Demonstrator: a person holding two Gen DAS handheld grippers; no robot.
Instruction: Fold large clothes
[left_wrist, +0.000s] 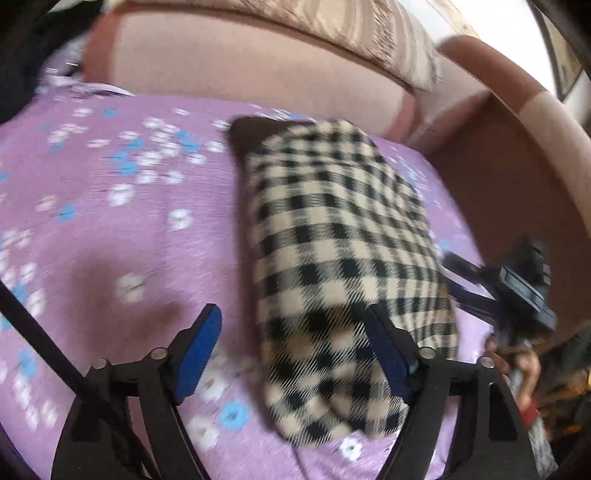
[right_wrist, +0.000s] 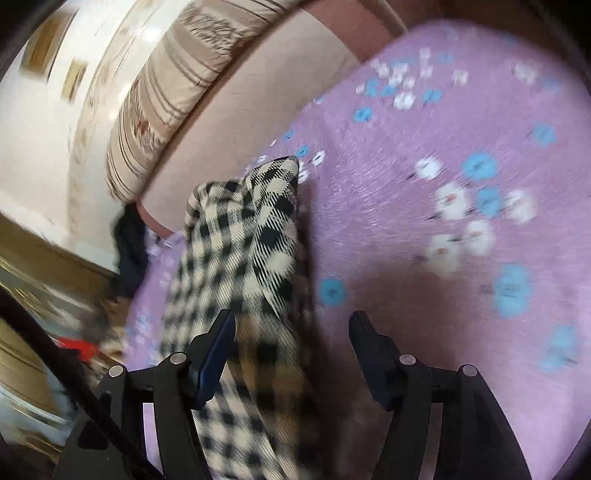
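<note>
purple floral bedsheet (left_wrist: 110, 229) | pink headboard (left_wrist: 240, 62) | striped pillow (right_wrist: 159, 96)

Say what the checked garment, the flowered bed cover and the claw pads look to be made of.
Checked garment: thick, soft woven cloth, perhaps wool or flannel; matte, bulky rounded folds. Flowered bed cover: thin printed fabric with fine crinkled ribbing, slightly shiny. Left claw pads: smooth blue, probably rubber or plastic, on black rigid arms.

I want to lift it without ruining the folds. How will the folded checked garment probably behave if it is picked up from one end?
The checked garment looks like soft, thick woven cloth, so it will likely sag and start unfolding. Its rounded, layered edges suggest some bulk, probably moderate weight. On the purple flowered sheet it seems apt to drag rather than slide.
</note>
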